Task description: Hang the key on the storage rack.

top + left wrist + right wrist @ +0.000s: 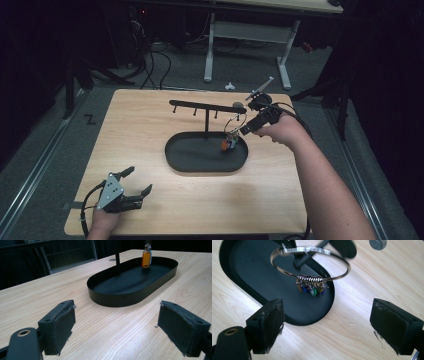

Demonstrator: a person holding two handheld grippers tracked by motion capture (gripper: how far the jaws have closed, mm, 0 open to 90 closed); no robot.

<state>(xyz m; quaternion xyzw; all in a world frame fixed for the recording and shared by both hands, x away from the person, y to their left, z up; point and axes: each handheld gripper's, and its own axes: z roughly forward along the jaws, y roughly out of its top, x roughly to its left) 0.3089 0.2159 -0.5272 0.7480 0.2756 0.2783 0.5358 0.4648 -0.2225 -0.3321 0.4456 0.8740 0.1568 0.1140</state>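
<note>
The key ring [310, 263] hangs just ahead of the right gripper [327, 322], whose fingers are open and empty, far from the open left gripper [131, 186].

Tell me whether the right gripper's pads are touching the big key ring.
Apart. The right gripper view shows the key ring hanging ahead of the right gripper, whose pads stand wide with bare table between them and nothing clamped.

Worktop [150, 120] showing pale wood grain. Tray [185, 162] and hook stand [206, 107] at centre showing matte black. Key ring [310, 263] gleaming silver; tags [312, 288] showing orange, blue, green, red. Claw pads [63, 322] showing black.
</note>
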